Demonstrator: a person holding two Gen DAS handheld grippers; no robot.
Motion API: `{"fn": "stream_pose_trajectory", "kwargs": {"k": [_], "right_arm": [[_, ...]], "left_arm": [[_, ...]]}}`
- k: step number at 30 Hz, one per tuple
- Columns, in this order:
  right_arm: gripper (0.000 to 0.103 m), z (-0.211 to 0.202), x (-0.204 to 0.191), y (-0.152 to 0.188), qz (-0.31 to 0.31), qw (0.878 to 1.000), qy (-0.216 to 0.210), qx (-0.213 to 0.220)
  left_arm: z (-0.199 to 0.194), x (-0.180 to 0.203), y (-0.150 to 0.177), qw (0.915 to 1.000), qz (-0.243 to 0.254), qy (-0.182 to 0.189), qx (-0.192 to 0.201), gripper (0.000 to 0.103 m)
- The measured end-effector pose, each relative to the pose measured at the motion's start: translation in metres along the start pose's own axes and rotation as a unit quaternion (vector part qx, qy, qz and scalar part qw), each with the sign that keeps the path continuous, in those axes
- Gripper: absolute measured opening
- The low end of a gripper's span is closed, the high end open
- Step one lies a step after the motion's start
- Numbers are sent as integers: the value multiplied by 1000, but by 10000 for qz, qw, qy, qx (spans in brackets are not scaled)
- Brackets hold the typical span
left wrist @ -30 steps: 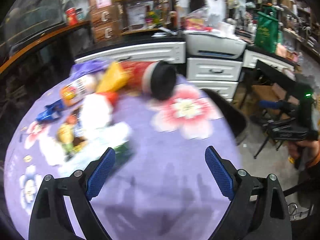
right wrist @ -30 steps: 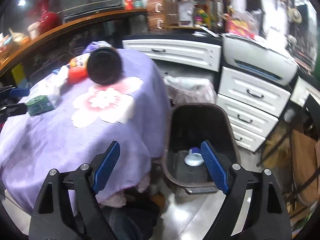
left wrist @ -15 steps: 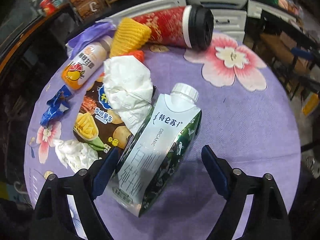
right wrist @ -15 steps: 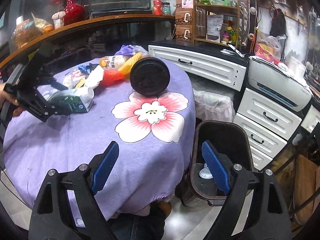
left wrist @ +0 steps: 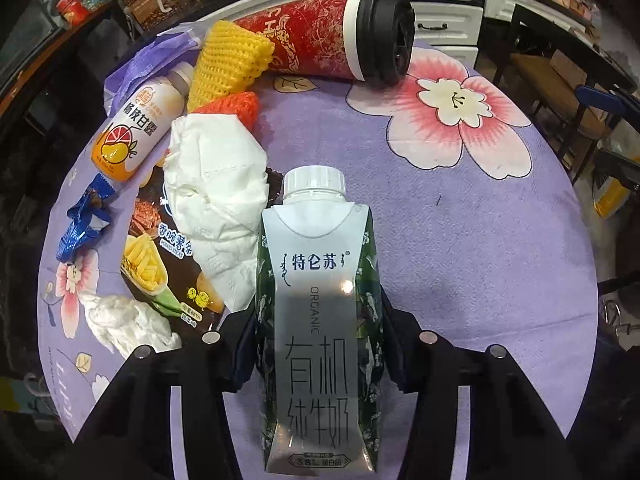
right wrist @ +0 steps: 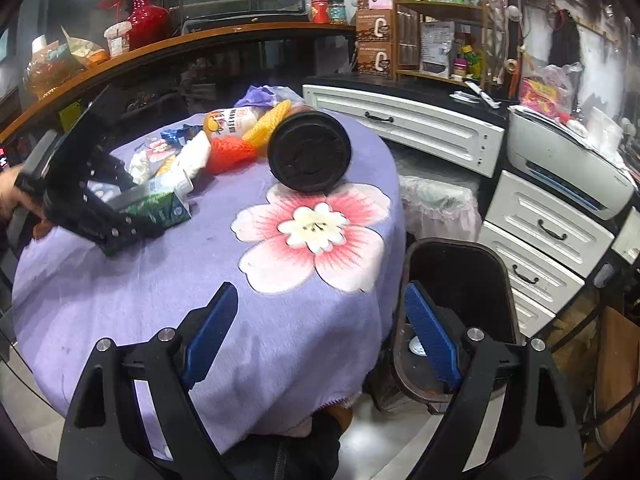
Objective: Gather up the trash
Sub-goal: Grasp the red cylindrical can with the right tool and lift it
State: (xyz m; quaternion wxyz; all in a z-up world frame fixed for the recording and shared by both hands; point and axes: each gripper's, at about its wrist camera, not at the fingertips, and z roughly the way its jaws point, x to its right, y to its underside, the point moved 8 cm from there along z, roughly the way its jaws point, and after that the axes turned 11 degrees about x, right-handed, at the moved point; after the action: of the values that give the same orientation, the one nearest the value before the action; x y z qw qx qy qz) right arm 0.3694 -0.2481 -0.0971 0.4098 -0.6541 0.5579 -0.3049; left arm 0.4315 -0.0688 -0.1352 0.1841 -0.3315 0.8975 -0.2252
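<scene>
In the left wrist view, the left gripper has its two black jaws closed in against the sides of a milk carton, a wedge-shaped pack with a silver-grey face, dark green floral flanks and a ribbed white screw cap. The carton lies on a purple cloth, slightly fuzzy and printed with pink flowers. Left of the carton sits a crumpled white tissue, partly over a glossy brown snack bag. A smaller tissue wad lies near the cloth's edge, and a shiny blue wrapper is further left. Behind come a smooth orange-and-white bottle, a yellow foam net, an orange net and a red paper cup on its side with a black plastic lid.

In the right wrist view, the right gripper is spread wide with nothing between its ribbed blue pads, hanging over the cloth's near edge. A dark, round-cornered bin stands on the floor just beside the table, with something pale at its bottom, too hidden to identify. Across the table the left gripper clasps the carton, which seems to rest on the cloth, though the angle leaves that unsure.
</scene>
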Motion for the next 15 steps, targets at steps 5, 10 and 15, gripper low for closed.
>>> {"fn": "stream_pose_trajectory", "kwargs": {"k": [5, 10, 15], "right_arm": [[84, 22, -11, -39, 67, 9993, -357, -57], [84, 56, -24, -91, 14, 9978, -604, -289], [84, 106, -35, -133, -125, 9956, -547, -752]], "left_arm": [[-21, 7, 8, 9975, -515, 19, 492, 50], [-53, 9, 16, 9868, -1143, -98, 1144, 50], [-75, 9, 15, 9715, -1712, -128, 1634, 50]]}}
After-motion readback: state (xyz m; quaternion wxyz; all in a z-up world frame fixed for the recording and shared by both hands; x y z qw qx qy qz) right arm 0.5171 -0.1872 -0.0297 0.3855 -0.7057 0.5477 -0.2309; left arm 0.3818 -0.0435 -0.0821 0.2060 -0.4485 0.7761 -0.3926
